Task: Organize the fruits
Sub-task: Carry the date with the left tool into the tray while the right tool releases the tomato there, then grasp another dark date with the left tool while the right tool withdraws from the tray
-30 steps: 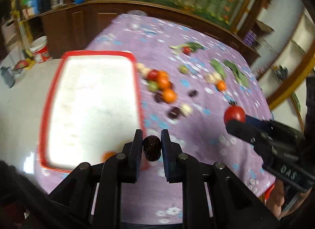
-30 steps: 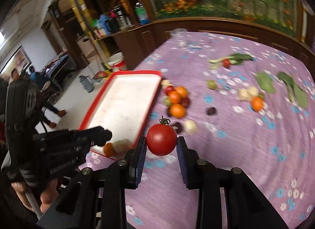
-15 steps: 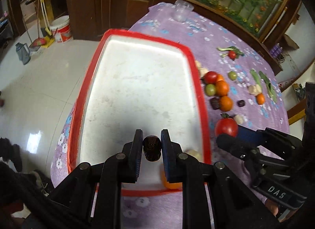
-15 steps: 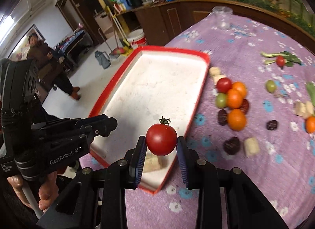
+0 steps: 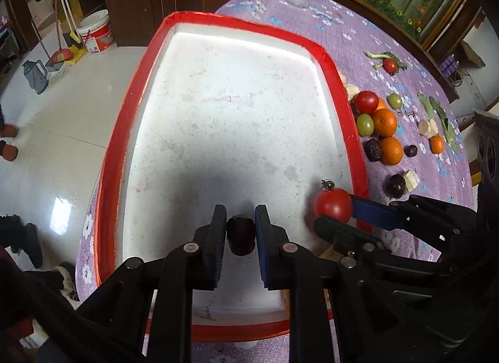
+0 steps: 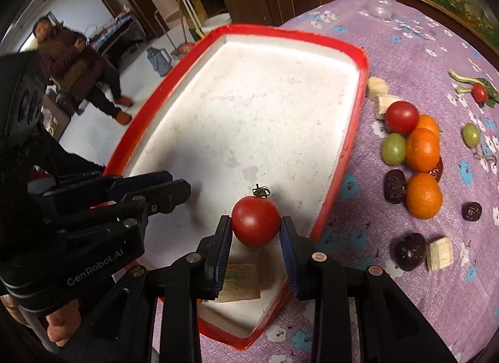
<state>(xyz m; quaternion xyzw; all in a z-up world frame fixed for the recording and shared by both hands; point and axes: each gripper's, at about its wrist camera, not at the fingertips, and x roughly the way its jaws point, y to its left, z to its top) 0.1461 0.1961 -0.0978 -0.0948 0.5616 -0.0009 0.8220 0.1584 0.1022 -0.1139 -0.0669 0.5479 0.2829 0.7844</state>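
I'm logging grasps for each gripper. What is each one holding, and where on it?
The left gripper pinches a dark date by its sides. The right gripper clamps a red tomato across its middle, stem up.

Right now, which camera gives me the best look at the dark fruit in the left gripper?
The left wrist view: the dark fruit sits centred and unobstructed between the left gripper pads, over the white tray. The right wrist view shows only the left gripper from the side; the fruit itself is hidden.
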